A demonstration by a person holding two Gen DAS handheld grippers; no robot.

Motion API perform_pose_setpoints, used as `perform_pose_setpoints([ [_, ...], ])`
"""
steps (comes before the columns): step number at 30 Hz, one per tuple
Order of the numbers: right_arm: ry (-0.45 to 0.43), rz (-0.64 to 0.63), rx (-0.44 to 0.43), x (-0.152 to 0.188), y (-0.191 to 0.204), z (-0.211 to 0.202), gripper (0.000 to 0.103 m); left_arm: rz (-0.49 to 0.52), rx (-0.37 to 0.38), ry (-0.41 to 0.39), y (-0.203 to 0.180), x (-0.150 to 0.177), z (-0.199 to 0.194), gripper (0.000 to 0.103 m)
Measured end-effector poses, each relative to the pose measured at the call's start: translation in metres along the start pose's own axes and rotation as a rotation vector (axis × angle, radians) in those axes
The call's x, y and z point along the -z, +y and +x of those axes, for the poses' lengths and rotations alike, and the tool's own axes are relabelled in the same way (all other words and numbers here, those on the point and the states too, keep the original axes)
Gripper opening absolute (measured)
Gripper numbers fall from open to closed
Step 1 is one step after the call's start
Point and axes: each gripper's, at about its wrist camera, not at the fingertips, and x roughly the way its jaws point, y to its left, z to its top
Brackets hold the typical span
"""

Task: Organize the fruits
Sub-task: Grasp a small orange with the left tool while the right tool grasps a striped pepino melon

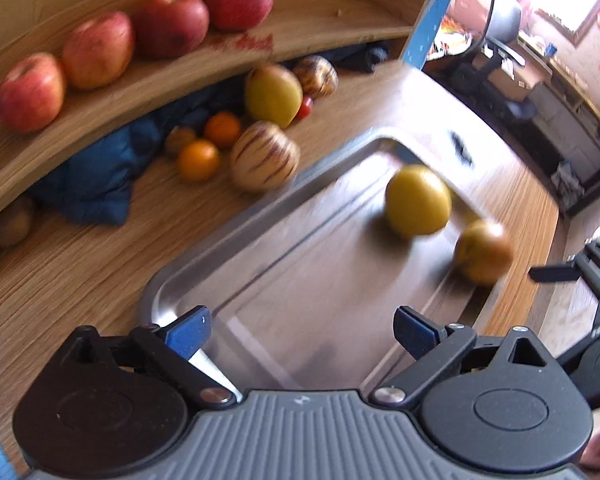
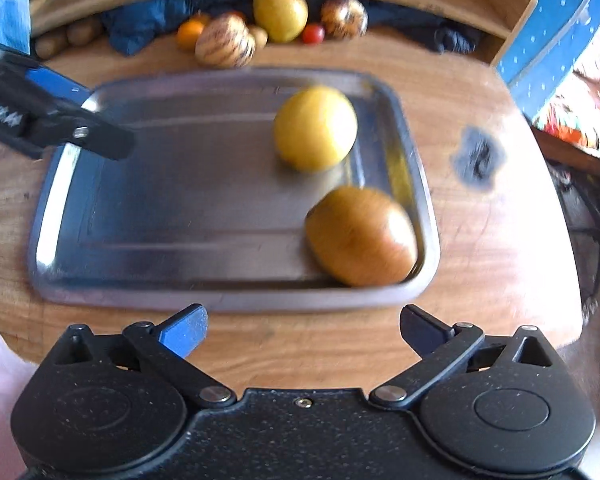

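Currently your left tool (image 1: 302,330) and right tool (image 2: 304,330) both gape wide and hold nothing. On the steel tray (image 2: 140,184) lie a yellow fruit (image 2: 315,127) and a brownish fruit (image 2: 362,236), apart. Loose fruits, including a striped melon (image 1: 265,157), lie on the desk (image 1: 80,264) beyond the tray; your left tool is probably nearer.

The steel tray (image 2: 140,200) lies bare across its left and middle; a yellow fruit (image 2: 315,127) and a brownish fruit (image 2: 362,236) crowd its right side, apart from each other.
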Motion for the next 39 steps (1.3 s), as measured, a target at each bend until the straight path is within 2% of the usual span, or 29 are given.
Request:
perform_pose_setpoints([
  [5,0.035,0.025,-0.025,0.004,0.02,-0.001,0.102,0.002,-0.024,0.033,0.024,0.023,-0.015,0.1],
  [10,0.037,-0.026,-0.035,-0.003,0.047,-0.008,0.102,-0.043,-0.036,0.061,0.047,0.039,-0.023,0.1],
  [20,-0.024,-0.187,-0.024,-0.033,0.087,-0.025,0.102,-0.135,-0.066,-0.003,0.075,0.046,-0.035,0.102],
  [26,-0.091,-0.239,0.005,-0.054,0.095,-0.03,0.102,-0.225,-0.082,-0.07,0.091,0.042,-0.042,0.102],
  [33,-0.285,-0.289,0.125,-0.071,0.103,-0.035,0.102,-0.302,-0.072,-0.139,0.106,0.019,-0.038,0.102],
  [39,-0.371,-0.302,0.149,-0.087,0.097,-0.033,0.102,-0.363,-0.038,-0.178,0.106,-0.005,-0.031,0.102],
])
